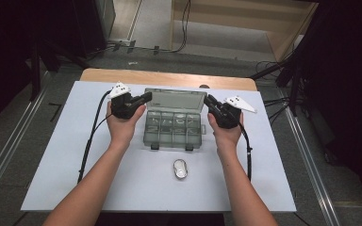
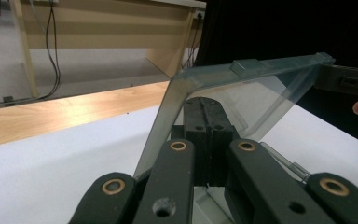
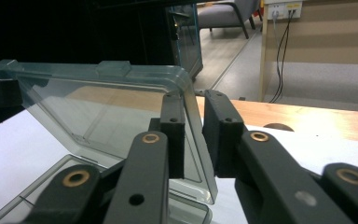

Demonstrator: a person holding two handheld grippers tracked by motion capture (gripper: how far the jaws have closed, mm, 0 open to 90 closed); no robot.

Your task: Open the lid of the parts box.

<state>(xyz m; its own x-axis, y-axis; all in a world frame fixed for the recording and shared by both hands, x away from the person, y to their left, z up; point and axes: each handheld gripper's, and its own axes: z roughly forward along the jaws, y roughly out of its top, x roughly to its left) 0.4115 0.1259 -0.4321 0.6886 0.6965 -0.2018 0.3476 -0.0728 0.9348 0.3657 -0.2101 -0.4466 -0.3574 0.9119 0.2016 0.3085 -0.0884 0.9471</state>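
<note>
The left gripper point(image 1: 143, 98) is clamped on the raised lid point(image 1: 176, 99) of the box point(image 1: 173, 130); the right gripper point(image 1: 209, 100) straddles the lid's opposite edge, jaws narrowly apart.

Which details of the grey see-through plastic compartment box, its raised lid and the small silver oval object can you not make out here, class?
- Grey see-through plastic compartment box: contents too small, high view.
- Small silver oval object: too small to identify, high view.
- Raised lid: left gripper jaws blurred behind it, left gripper view.
- Right gripper: grip on lid unclear, right gripper view.
</note>
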